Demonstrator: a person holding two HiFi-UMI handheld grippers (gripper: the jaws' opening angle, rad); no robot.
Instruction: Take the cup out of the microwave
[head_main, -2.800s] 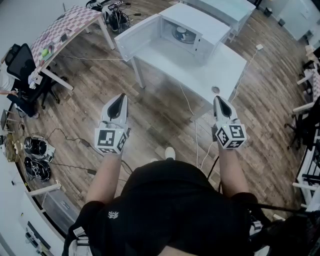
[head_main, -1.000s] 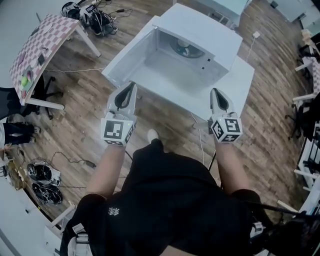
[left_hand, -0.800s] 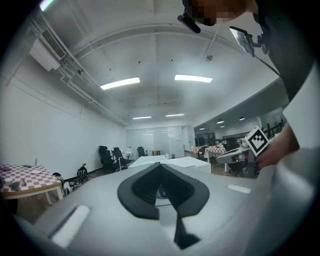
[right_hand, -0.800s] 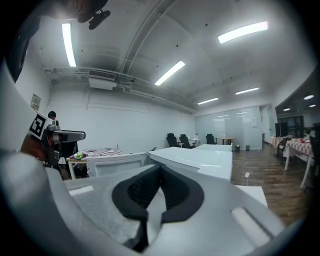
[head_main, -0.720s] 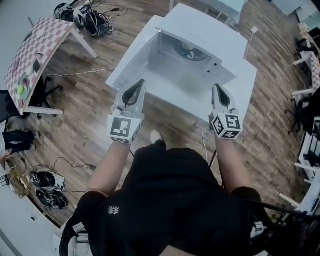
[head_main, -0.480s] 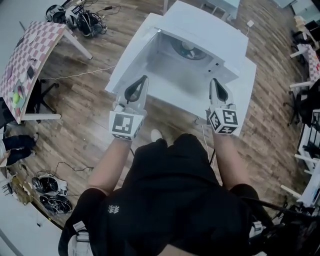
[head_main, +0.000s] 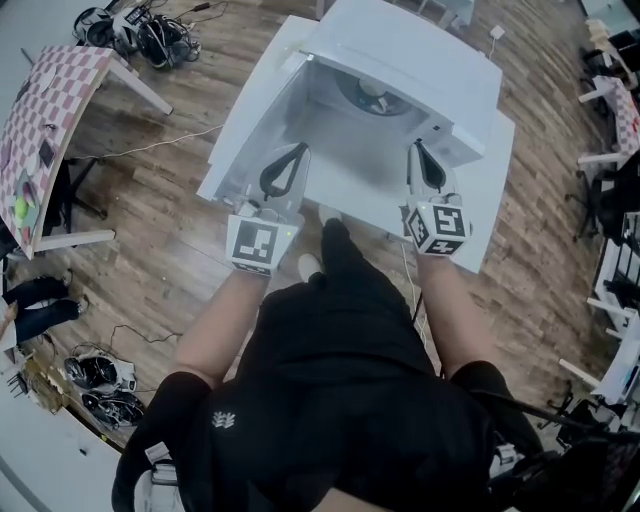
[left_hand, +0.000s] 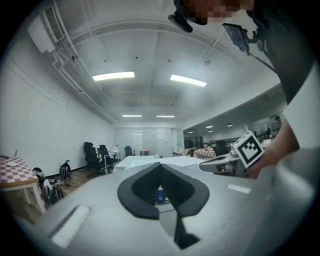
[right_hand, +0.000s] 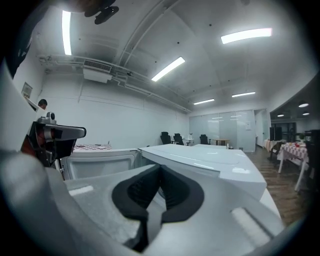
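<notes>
Cup (head_main: 372, 91), one only, is seen far back inside the one open microwave (head_main: 410, 50). It is judged stiff, light, perhaps slick and breakable; its wall should be pinched near the rim. Two grippers are counted: left gripper (head_main: 300, 148) and right gripper (head_main: 414, 147) are both pressed together, empty.

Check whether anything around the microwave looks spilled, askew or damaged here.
Nothing stands out. The microwave has its door open, the cup sits on the turntable inside, and no spill shows. The left gripper and right gripper are shut and empty before the opening.
</notes>
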